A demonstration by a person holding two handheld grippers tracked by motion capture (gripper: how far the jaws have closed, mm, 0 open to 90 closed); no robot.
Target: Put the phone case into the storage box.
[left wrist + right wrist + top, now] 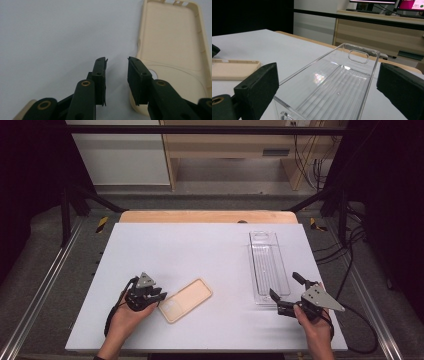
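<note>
- Bench (200,245), white and bare around my two tools, carries a cream phone case (185,300) and a clear plastic tray (267,266).
- My left gripper (117,62) has its jaws narrow with nothing between them; I see only bench in the gap.
- The phone case lies flat, hollow side up, just beyond and beside the right-hand jaw, its near corner under that jaw.
- My right gripper (327,82) has its jaws wide, one on each side of the tray's near end, pads apart from its walls.
- The tray runs straight ahead between those jaws.
</note>
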